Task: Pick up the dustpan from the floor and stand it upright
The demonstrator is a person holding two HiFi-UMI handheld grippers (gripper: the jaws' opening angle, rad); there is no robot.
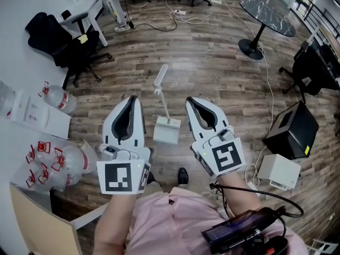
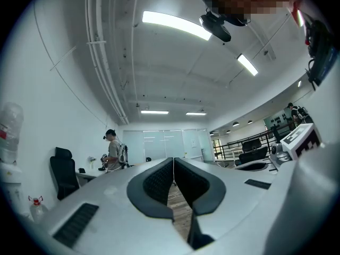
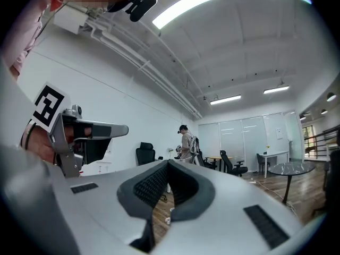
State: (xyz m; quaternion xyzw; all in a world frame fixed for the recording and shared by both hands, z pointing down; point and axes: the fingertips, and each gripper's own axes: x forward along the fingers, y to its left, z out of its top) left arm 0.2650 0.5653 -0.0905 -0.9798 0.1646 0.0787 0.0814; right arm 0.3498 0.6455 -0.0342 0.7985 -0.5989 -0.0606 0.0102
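The white dustpan point(image 1: 167, 129) sits on the wood floor in the head view, its long handle point(image 1: 161, 78) reaching away from me. I cannot tell whether it lies flat or stands. My left gripper point(image 1: 134, 98) hangs above the floor just left of the pan, jaws pressed together with nothing between them. My right gripper point(image 1: 189, 100) hangs just right of it, also shut and empty. In the left gripper view the left gripper point(image 2: 173, 160) points across the room, and so does the right gripper point(image 3: 168, 163) in its own view. Neither gripper view shows the dustpan.
A black office chair point(image 1: 68, 42) and water bottles point(image 1: 57, 99) stand at the left. A black box point(image 1: 291, 127) and a white box point(image 1: 278, 171) with cables sit at the right. A round dark table point(image 1: 265, 15) is far right. A person point(image 2: 112, 149) stands across the room.
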